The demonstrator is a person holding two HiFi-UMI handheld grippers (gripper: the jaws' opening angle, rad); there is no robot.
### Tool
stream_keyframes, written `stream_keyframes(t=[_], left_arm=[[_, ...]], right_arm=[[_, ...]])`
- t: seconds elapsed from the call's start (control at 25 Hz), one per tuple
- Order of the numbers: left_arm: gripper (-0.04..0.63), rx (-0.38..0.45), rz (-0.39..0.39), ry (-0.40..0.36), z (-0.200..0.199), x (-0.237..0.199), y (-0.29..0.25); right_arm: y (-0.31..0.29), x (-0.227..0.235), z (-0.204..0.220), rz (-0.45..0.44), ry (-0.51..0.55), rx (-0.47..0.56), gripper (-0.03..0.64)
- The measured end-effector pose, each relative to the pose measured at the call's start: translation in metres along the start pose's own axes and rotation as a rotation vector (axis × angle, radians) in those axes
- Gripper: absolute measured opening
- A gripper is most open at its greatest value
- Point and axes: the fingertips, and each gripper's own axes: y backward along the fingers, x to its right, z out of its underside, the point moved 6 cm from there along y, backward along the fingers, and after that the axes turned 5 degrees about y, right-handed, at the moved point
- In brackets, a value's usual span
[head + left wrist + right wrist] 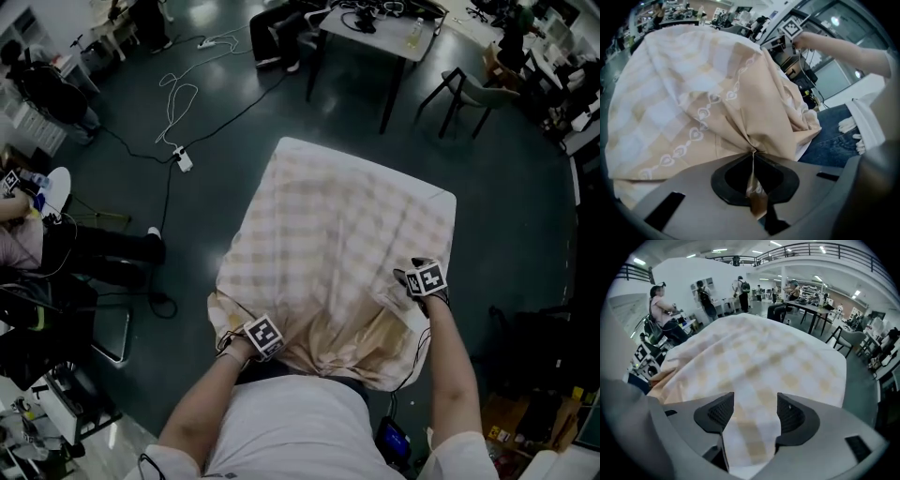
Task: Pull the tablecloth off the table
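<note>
A beige and white checked tablecloth point(337, 230) covers the table, bunched and sagging along the near edge by my body. My left gripper point(246, 339) sits at the near left corner, shut on a pinched fold of the tablecloth point(693, 93); the fold runs straight into the closed left gripper point(752, 161). My right gripper point(417, 277) rests over the near right part of the cloth. In its own view the right gripper point(752, 413) stands open, its pads apart, with flat tablecloth point(764, 352) lying between and beyond them, untouched by the pads. The left gripper view shows the right gripper point(780, 40) above the cloth's ridge.
Dark floor surrounds the table. A black-legged desk point(375, 33) and a chair point(464, 89) stand at the back. White cables and a power strip point(183, 159) lie on the floor at far left. A seated person point(56, 248) is at the left; several people point(705, 296) stand farther off.
</note>
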Motion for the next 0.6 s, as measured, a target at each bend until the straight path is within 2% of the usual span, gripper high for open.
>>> stream_keyframes(t=[0.16,0.36,0.48,0.6], left_arm=[[0.018,0.128,-0.036,0.112,0.016,-0.002,0.014],[0.020,0.281,-0.042,0.245,0.043,-0.005,0.042],[0.036,0.334,-0.051,0.301,0.057,-0.009,0.058],[0.082,0.375,-0.052,0.343,0.067,-0.015,0.072]], right_arm=[[-0.022,0.012,0.011,0.016,0.013,-0.081,0.250],[-0.040,0.009,0.015,-0.041,0.078,-0.208,0.250],[-0.043,0.005,0.010,-0.063,0.095,-0.262,0.250],[-0.046,0.000,0.008,-0.055,0.099,-0.316,0.250]])
